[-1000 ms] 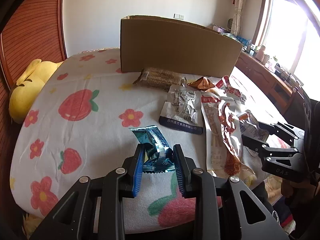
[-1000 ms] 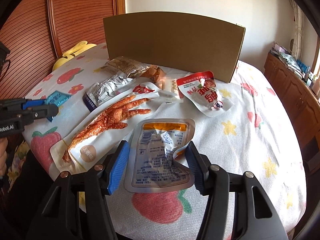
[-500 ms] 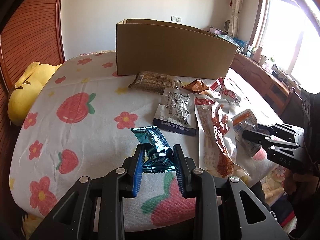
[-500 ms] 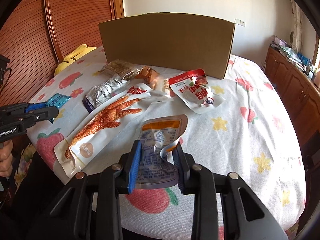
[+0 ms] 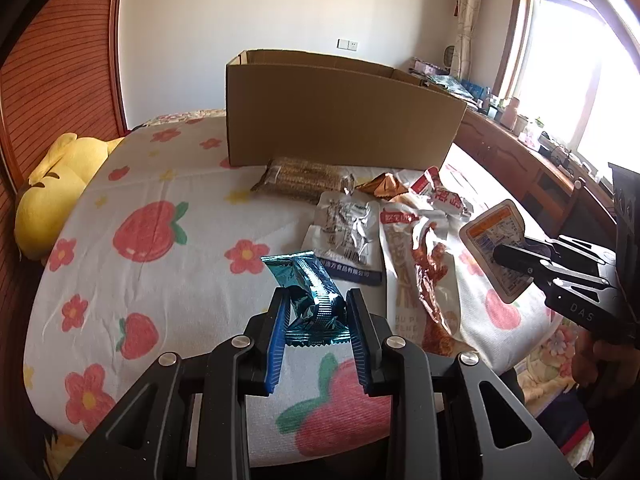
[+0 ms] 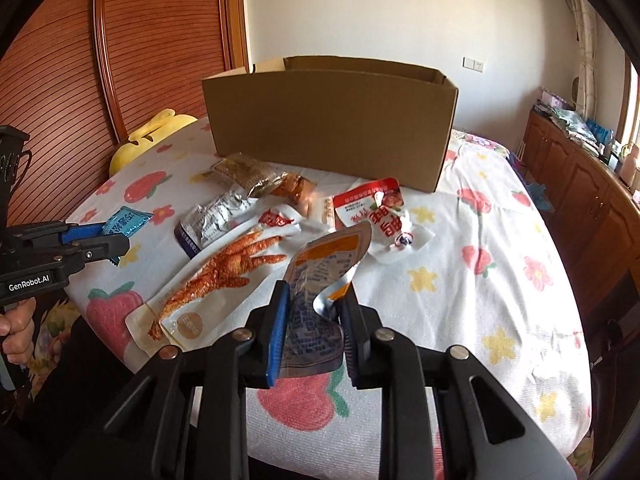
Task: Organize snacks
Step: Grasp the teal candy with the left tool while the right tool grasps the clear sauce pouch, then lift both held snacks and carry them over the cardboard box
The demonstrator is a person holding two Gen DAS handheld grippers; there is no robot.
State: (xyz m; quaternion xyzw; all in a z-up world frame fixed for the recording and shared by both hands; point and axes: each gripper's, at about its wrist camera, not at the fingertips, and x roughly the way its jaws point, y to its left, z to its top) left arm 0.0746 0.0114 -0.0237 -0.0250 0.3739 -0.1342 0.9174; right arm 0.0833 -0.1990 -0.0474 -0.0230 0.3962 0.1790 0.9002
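My left gripper (image 5: 316, 298) is shut on a crumpled blue foil snack packet (image 5: 296, 270), held just above the strawberry-print bedspread (image 5: 168, 280). Over the bed's near edge, the jaws of my right gripper (image 6: 316, 292) are closing, and the pads press on a silver-and-orange pouch (image 6: 332, 252) that is folded and raised off the cloth. The left wrist view shows that pouch (image 5: 494, 228) sticking up from the right gripper (image 5: 516, 258). An open cardboard box (image 6: 328, 120) stands upright at the back. Before it lie a chicken-foot pack (image 6: 224, 276), a silver pack (image 6: 216, 220) and a red-and-white pouch (image 6: 376, 212).
A brown bar pack (image 6: 244, 170) and a small orange packet (image 6: 294, 188) lie close to the box. A yellow plush toy (image 5: 56, 184) rests against the wooden headboard (image 6: 160, 40). A wooden cabinet (image 6: 580, 184) runs along the right side of the bed.
The right gripper's jaws have closed from wide apart onto the silver-and-orange pouch and raised it off the bedspread. The left gripper keeps hold of the blue packet.
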